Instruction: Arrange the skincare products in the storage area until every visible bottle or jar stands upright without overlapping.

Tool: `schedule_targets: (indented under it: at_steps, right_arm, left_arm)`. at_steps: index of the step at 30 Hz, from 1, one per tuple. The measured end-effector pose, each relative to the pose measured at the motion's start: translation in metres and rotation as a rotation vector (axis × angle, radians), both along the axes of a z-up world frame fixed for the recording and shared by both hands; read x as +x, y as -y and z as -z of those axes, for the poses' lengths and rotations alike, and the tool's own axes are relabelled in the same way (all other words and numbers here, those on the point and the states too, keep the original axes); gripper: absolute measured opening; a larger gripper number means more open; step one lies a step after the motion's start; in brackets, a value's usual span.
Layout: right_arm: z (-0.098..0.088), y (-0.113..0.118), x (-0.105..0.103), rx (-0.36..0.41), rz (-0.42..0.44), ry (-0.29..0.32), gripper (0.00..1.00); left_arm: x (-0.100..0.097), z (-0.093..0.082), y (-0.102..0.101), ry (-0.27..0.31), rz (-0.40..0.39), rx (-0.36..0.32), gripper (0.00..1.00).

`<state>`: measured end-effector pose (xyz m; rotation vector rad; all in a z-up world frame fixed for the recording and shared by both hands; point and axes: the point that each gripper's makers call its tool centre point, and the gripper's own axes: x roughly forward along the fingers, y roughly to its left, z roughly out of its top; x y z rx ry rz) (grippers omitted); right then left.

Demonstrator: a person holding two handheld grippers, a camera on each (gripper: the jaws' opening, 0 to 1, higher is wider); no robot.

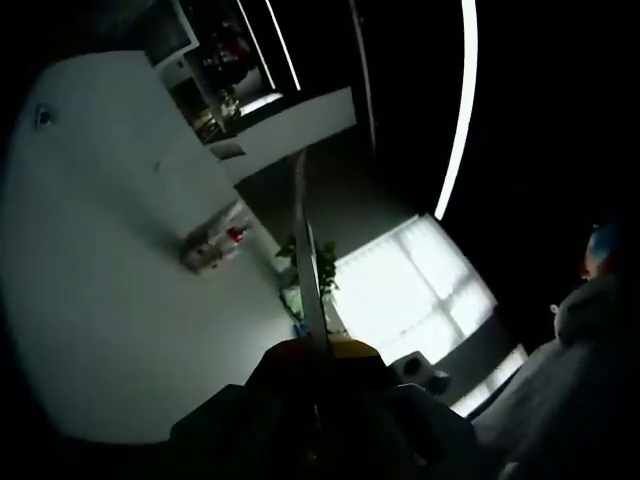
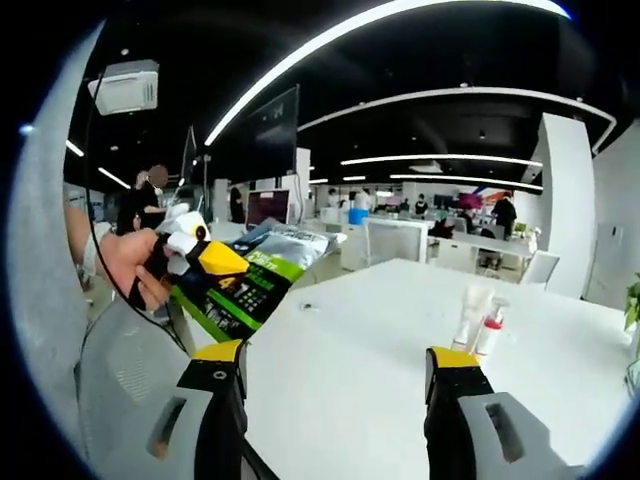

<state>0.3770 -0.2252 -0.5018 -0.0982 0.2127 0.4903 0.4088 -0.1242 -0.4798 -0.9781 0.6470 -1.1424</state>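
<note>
White tabletop (image 2: 380,330) ahead, my right tongs (image 2: 335,375) spread and empty; the clear bottles with a red-capped one (image 2: 480,325) stand far across it. Left tongs (image 1: 315,350) look pressed together (aimed away). I'd say approach comes next.

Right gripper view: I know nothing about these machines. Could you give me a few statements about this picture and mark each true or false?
1. The right tongs are open with nothing between them. True.
2. The bottles stand on the floor. False: they stand on the white table.
3. The left tongs, held in a hand, grip a green and silver packet. True.
4. The right tongs are touching the bottles. False: the bottles are farther off on the table, clear of both tips.
5. One bottle has a blue top. False: the coloured part on it is red.
</note>
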Motion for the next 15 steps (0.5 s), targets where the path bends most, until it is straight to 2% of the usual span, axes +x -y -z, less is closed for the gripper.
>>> schedule_targets:
  at_steps: [7,15]
  right_arm:
    - [0.001,0.007,0.000,-0.027,0.035,0.011,0.68]
    - [0.007,0.002,-0.001,-0.087,0.015,0.003,0.65]
  left_arm:
    - [0.010,0.002,0.000,-0.046,-0.009,0.002,0.00]
    - [0.034,-0.008,0.011,-0.019,0.012,0.030,0.00]
